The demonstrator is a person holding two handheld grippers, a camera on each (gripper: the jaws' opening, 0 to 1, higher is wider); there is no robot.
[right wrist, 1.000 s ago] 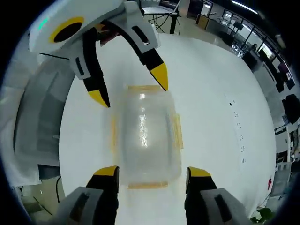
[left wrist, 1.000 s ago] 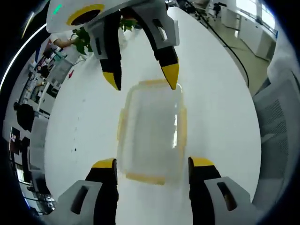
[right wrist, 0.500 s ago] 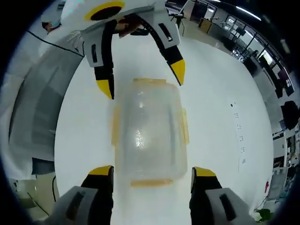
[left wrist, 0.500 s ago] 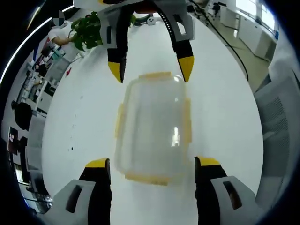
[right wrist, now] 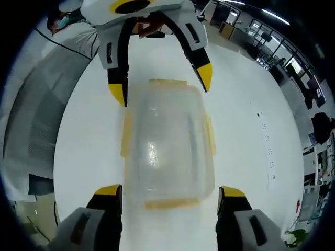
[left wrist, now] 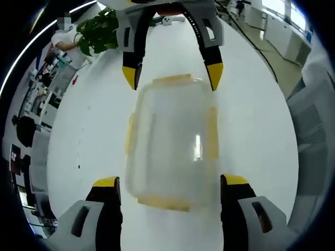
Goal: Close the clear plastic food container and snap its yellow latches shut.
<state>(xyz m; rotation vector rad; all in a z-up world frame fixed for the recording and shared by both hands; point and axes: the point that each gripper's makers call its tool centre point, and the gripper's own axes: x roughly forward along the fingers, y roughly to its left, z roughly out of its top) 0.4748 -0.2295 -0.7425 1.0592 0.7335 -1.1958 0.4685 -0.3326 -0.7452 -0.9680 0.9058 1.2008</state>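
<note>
The clear plastic container (left wrist: 170,141) lies flat on the white table (left wrist: 251,104), lid on top, with yellow latches (left wrist: 212,130) along its sides and ends. My left gripper (left wrist: 170,182) is open, one jaw on each side of the container's near end. From the far end the right gripper (left wrist: 171,77) faces it, open too, its yellow tips flanking the end latch. In the right gripper view the container (right wrist: 167,146) lies between my right gripper (right wrist: 170,190) and the left gripper (right wrist: 161,83). I cannot tell whether the latches (right wrist: 125,136) are snapped down.
A green plant (left wrist: 97,34) and a person (left wrist: 65,36) are at the table's far edge. The holder's grey clothing (right wrist: 36,120) borders the table on one side. Office desks and chairs (right wrist: 319,120) stand beyond the table (right wrist: 251,104).
Both grippers have closed in on the container from opposite ends, so it looks larger in both views. Each gripper's tips have gone from hovering above the ends to flanking them.
</note>
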